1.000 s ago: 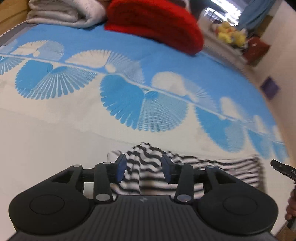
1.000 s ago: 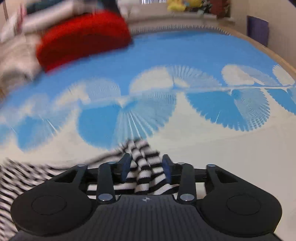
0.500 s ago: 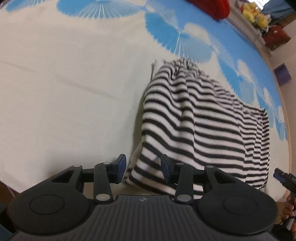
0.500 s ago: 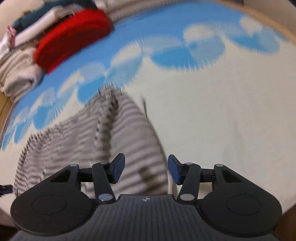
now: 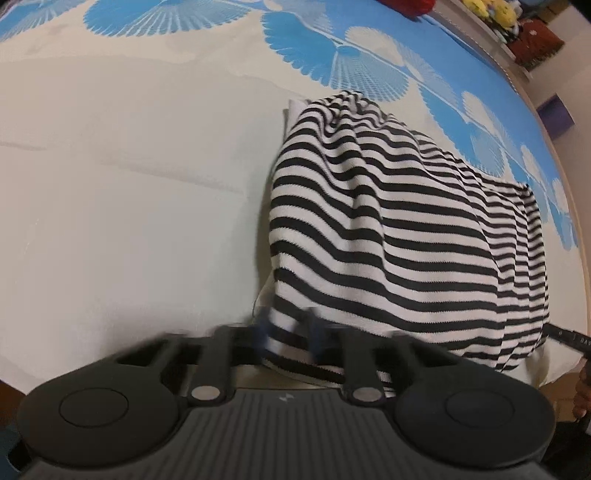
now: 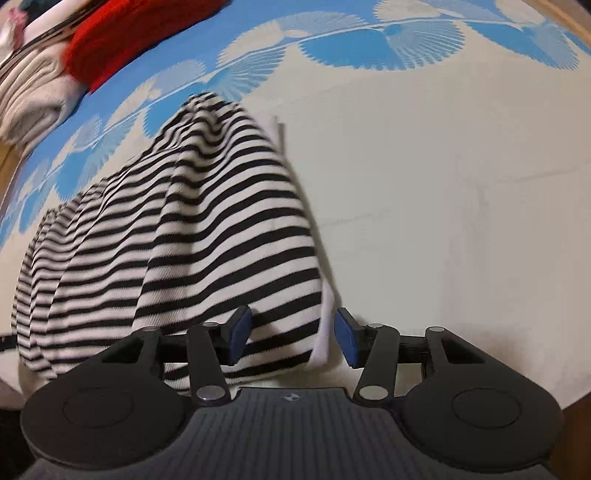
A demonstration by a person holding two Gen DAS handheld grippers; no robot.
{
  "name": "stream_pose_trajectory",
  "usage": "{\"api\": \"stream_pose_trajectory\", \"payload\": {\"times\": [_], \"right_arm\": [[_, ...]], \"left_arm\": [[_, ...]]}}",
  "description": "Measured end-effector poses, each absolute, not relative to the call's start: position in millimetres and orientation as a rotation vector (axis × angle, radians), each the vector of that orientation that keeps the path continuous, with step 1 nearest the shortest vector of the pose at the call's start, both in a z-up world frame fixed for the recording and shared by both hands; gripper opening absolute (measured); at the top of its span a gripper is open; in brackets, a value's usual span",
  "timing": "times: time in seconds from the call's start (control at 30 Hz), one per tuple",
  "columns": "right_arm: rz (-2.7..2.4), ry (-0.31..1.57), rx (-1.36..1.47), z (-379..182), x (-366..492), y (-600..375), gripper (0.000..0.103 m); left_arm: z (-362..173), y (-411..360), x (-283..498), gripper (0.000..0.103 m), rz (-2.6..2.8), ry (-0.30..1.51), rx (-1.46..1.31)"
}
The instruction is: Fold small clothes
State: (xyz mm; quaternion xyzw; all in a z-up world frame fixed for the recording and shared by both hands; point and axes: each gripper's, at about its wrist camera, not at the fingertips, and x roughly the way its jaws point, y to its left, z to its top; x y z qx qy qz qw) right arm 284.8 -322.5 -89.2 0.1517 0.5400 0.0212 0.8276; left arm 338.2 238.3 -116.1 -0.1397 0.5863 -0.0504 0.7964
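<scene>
A black-and-white striped garment (image 5: 388,229) lies bunched lengthwise on the cream and blue bed cover (image 5: 129,221). My left gripper (image 5: 290,334) sits at its near left corner, blurred, its pads shut on the striped hem. In the right wrist view the same garment (image 6: 192,236) runs away to the upper left. My right gripper (image 6: 293,339) straddles its near right corner. Its jaws are closing, with the white-edged hem between the blue pads, which stand clear of the cloth.
A red cushion (image 6: 122,40) and a folded beige blanket (image 6: 33,99) lie at the bed's far end. Yellow plush toys (image 5: 491,9) and a purple box (image 5: 556,118) stand beyond the bed. The bed's near edge runs just beneath both grippers.
Both grippers came back from the garment's far end to its near edge while the cloth settled onto the bed. The left pads closed on the hem; the right pads drew closer together.
</scene>
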Motion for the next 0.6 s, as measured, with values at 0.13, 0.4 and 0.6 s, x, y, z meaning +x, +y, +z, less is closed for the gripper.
{"api": "stream_pose_trajectory", "payload": {"times": [0.13, 0.4, 0.6], "right_arm": [[0.12, 1.058, 0.288, -74, 278, -321, 0.007], [-0.035, 1.008, 0.467, -63, 260, -366, 0.002], [-0.06, 1.15, 0.308, -81, 273, -341, 0.005]], "left_arm": [[-95, 237, 328, 0.002, -0.126, 1.136, -0.25], [-116, 266, 323, 0.005, 0.024, 1.278, -0.368], [-92, 269, 321, 0.017, 0.008, 1.127, -0.405]]}}
